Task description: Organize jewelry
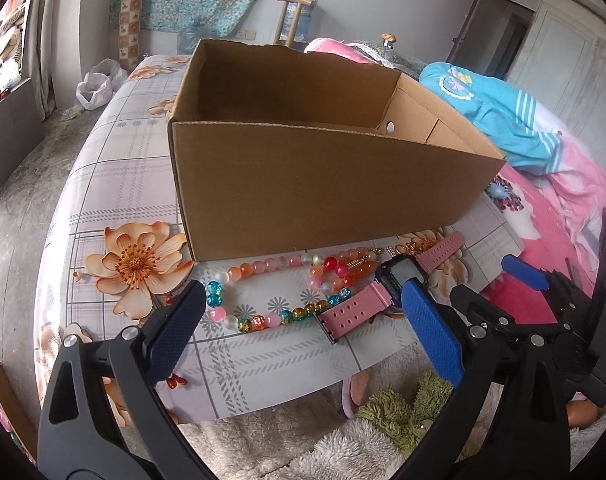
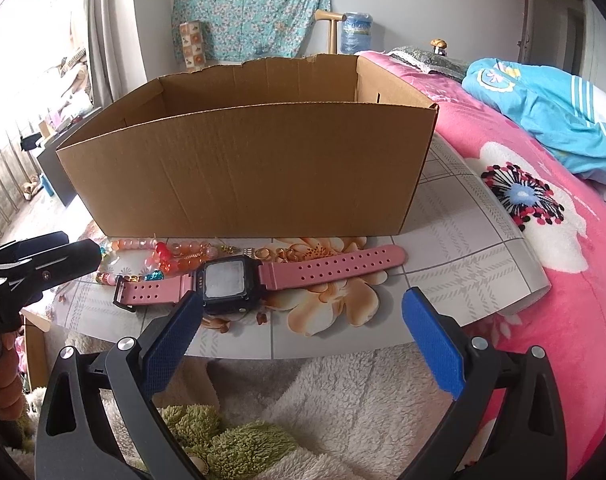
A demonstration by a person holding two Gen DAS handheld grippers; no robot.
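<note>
An open cardboard box (image 1: 319,176) stands on a floral board, also in the right wrist view (image 2: 239,172). In front of it lie a pink-strapped watch (image 1: 367,300) (image 2: 239,276), coloured bead strings (image 1: 271,312) (image 2: 175,256) and small gold pieces (image 2: 279,254). My left gripper (image 1: 303,312) is open and empty, hovering just before the beads and the watch strap. My right gripper (image 2: 303,312) is open and empty, its left fingertip (image 2: 183,320) beside the watch face. The right gripper also shows at the right of the left view (image 1: 519,276).
The floral board (image 2: 463,240) lies on a bed with a pink blanket (image 2: 563,300) and a blue garment (image 2: 543,112). White and green fluffy fabric (image 2: 303,420) lies below the board's near edge. The floor drops off at the left (image 1: 19,220).
</note>
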